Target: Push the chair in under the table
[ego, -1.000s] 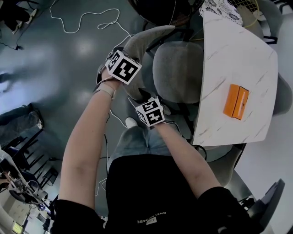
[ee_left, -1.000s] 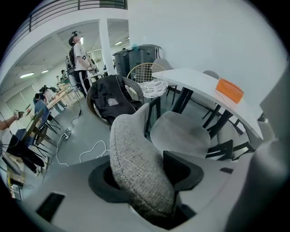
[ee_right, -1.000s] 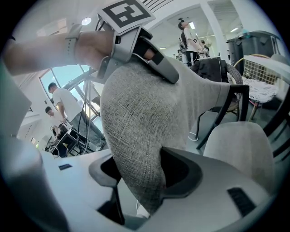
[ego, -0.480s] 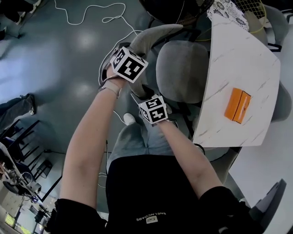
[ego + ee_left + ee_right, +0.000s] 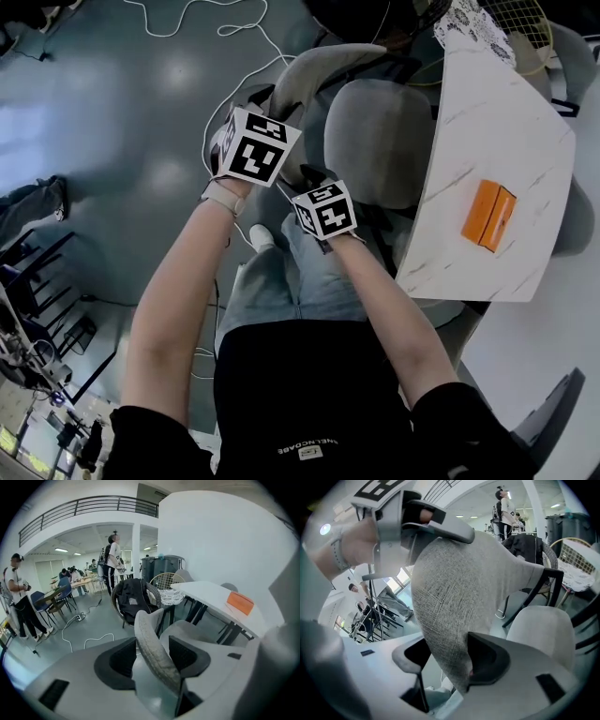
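Chair (image 5: pixel 375 141): grey, rounded seat, beside the white marbled table (image 5: pixel 497 122) at its three o'clock.
Left gripper (image 5: pixel 152 656): jaws wide, clamped across the woven backrest (image 5: pixel 147 634) rim.
Right gripper (image 5: pixel 450 663): wide, pinching the same coarse fabric, at the left's four o'clock.
Hidden: chair legs; both jaws, from overhead.
Tabletop: orange box (image 5: pixel 486 214).
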The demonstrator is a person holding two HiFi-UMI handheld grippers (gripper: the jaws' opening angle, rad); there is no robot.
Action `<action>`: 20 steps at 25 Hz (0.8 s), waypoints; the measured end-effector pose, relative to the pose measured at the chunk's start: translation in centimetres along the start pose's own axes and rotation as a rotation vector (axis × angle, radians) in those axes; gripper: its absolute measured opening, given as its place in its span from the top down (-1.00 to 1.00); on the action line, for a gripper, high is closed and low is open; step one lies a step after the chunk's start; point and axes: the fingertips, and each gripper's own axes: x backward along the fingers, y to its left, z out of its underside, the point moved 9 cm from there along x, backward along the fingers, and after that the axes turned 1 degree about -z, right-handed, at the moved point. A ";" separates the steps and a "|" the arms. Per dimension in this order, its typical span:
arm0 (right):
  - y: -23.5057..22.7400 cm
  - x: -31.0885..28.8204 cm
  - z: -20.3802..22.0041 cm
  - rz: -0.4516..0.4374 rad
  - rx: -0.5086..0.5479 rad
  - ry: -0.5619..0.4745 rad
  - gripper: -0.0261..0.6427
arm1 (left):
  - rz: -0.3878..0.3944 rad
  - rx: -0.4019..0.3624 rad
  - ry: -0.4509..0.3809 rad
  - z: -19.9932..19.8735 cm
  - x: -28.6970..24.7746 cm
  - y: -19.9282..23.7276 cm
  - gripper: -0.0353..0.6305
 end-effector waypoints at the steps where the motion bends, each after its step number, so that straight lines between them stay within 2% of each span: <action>1: 0.2 0.5 -0.1 0.008 -0.004 -0.007 0.24 | -0.002 0.006 -0.018 0.2 1.0 0.0 0.23; 5: 1.5 3.4 -0.7 0.029 -0.027 -0.101 0.24 | -0.001 0.090 -0.111 1.2 5.1 -0.2 0.24; 10: 4.6 7.1 -1.9 0.028 -0.045 -0.213 0.25 | 0.009 0.149 -0.201 3.3 11.2 -0.4 0.28; 15: 9.0 11.1 -4.6 0.025 -0.012 -0.366 0.55 | -0.002 0.244 -0.323 4.6 19.1 0.0 0.34; 18: 12.2 14.1 -5.7 -0.003 -0.001 -0.463 0.65 | 0.001 0.238 -0.398 5.0 23.9 -0.3 0.39; 20: 14.5 16.3 -6.3 -0.016 0.025 -0.516 0.73 | 0.014 0.231 -0.451 5.3 27.0 -0.6 0.51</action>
